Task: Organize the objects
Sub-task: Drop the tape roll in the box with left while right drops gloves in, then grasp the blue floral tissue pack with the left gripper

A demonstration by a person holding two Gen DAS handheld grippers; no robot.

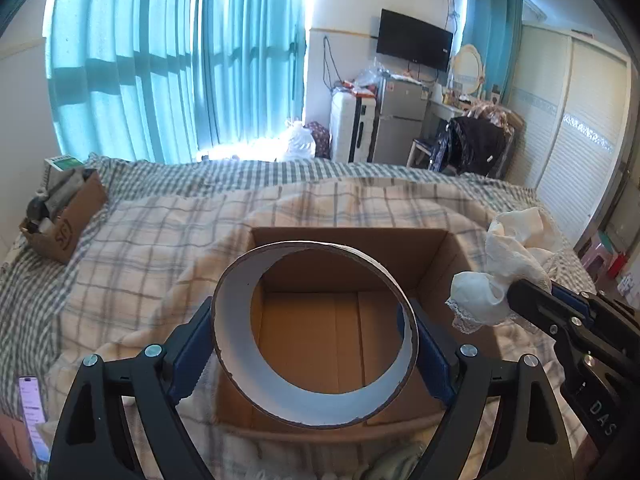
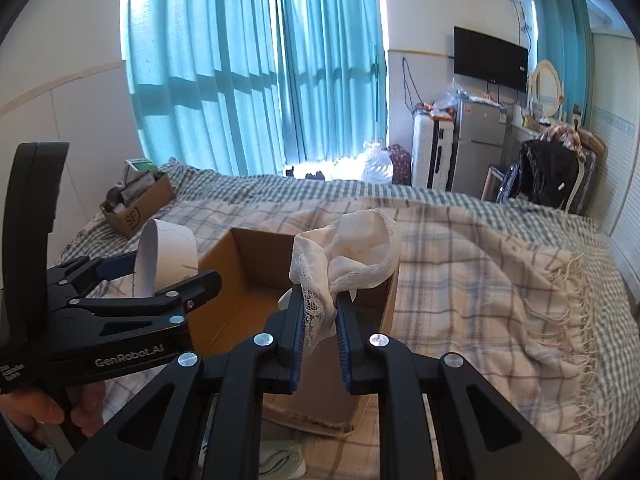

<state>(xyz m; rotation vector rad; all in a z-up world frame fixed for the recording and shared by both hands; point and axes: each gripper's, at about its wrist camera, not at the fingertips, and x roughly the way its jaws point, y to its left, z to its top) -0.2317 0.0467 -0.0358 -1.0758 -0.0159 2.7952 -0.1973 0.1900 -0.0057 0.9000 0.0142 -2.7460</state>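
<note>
My left gripper (image 1: pixel 314 344) is shut on a wide cardboard ring, an empty tape core (image 1: pixel 240 344), and holds it above an open cardboard box (image 1: pixel 436 264) on the bed. The ring (image 2: pixel 172 248) and left gripper (image 2: pixel 160 276) also show at the left of the right wrist view. My right gripper (image 2: pixel 320 308) is shut on a crumpled white lace cloth (image 2: pixel 352 256), held over the right rim of the same box (image 2: pixel 248 256). In the left wrist view the cloth (image 1: pixel 516 256) and right gripper (image 1: pixel 516 292) are at the right.
The box sits on a plaid blanket (image 1: pixel 160 248) over a checked bedsheet. A smaller cardboard box (image 1: pixel 68 216) with items stands at the bed's far left. A phone (image 1: pixel 32 412) lies at the near left. Beyond the bed are curtains, a fridge, a chair with clothes.
</note>
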